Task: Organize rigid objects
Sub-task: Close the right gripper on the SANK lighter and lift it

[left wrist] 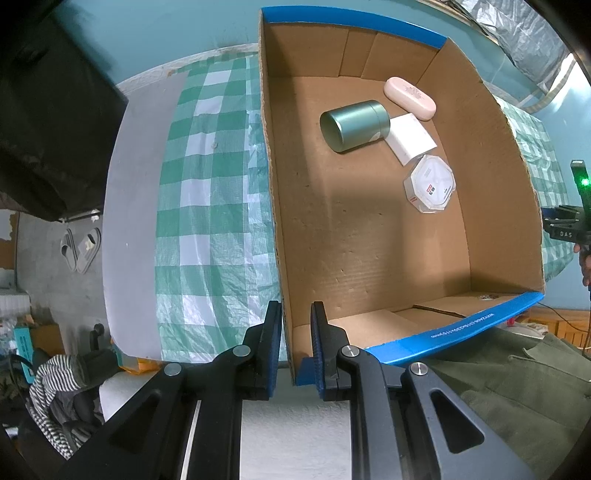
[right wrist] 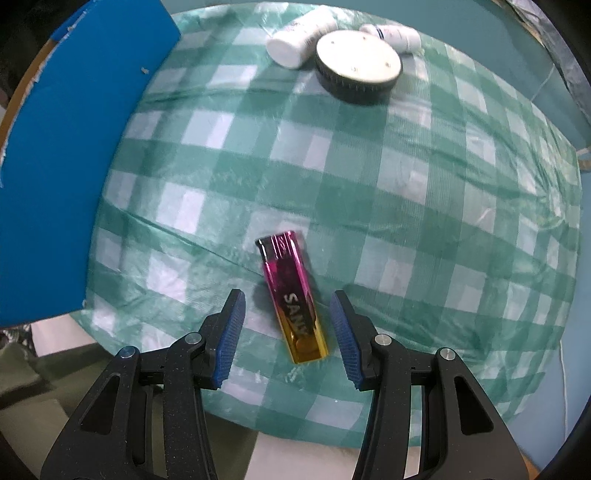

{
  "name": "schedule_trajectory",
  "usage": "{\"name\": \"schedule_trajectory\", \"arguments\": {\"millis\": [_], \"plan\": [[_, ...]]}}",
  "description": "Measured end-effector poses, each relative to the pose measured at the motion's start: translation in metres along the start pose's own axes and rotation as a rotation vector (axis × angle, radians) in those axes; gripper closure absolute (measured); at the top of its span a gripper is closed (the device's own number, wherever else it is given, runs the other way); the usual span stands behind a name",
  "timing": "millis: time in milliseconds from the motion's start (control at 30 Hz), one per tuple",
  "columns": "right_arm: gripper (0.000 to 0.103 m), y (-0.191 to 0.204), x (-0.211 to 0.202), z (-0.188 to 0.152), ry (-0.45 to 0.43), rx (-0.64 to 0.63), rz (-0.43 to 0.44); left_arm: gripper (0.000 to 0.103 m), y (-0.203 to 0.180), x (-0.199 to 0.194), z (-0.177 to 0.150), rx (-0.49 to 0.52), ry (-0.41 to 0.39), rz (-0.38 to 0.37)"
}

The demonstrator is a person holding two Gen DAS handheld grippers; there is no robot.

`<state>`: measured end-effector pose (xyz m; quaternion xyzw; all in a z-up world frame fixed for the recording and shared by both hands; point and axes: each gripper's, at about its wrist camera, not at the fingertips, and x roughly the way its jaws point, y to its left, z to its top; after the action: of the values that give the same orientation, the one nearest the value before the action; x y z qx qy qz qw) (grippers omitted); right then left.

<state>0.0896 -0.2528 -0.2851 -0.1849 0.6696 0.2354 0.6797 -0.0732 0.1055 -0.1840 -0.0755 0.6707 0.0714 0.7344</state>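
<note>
My left gripper (left wrist: 295, 314) is shut on the near left wall of a cardboard box (left wrist: 275, 206) with blue-taped rims. Inside the box lie a green metal tin (left wrist: 354, 125) on its side, a pink case (left wrist: 409, 98), a white flat box (left wrist: 410, 137) and a white octagonal box (left wrist: 430, 188). My right gripper (right wrist: 287, 306) is open, its jaws on either side of a shiny pink and gold box (right wrist: 293, 299) that lies on the green checked cloth (right wrist: 406, 206). The box's blue flap (right wrist: 74, 155) is at the left of the right wrist view.
At the far end of the cloth lie a round black tin with a pale lid (right wrist: 358, 64), a white bottle (right wrist: 301, 35) and a second small white bottle (right wrist: 393, 35). The other gripper (left wrist: 570, 221) shows at the right edge beyond the box. The table edge runs close below both grippers.
</note>
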Motion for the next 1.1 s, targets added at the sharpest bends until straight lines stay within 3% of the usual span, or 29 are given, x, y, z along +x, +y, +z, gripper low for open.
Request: {"name": "schedule_trajectory", "arguments": {"millis": [200,267,867,1100], "plan": [[0.068,0.004,0.007,-0.006,0.017,-0.003,-0.015,0.088,0.000,0.000,0.000,0.002,0.000,0.000],[0.081,0.005,0.007,-0.002,0.019,0.019,0.001,0.088,0.000,0.000,0.000,0.002,0.000,-0.001],[0.080,0.013,0.013,0.024,0.014,0.102,0.014,0.088,0.000,0.000,-0.001,0.004,0.000,-0.002],[0.081,0.009,0.004,0.012,-0.017,0.108,0.025,0.088,0.000,0.000,-0.001,0.004,0.000,-0.001]]}}
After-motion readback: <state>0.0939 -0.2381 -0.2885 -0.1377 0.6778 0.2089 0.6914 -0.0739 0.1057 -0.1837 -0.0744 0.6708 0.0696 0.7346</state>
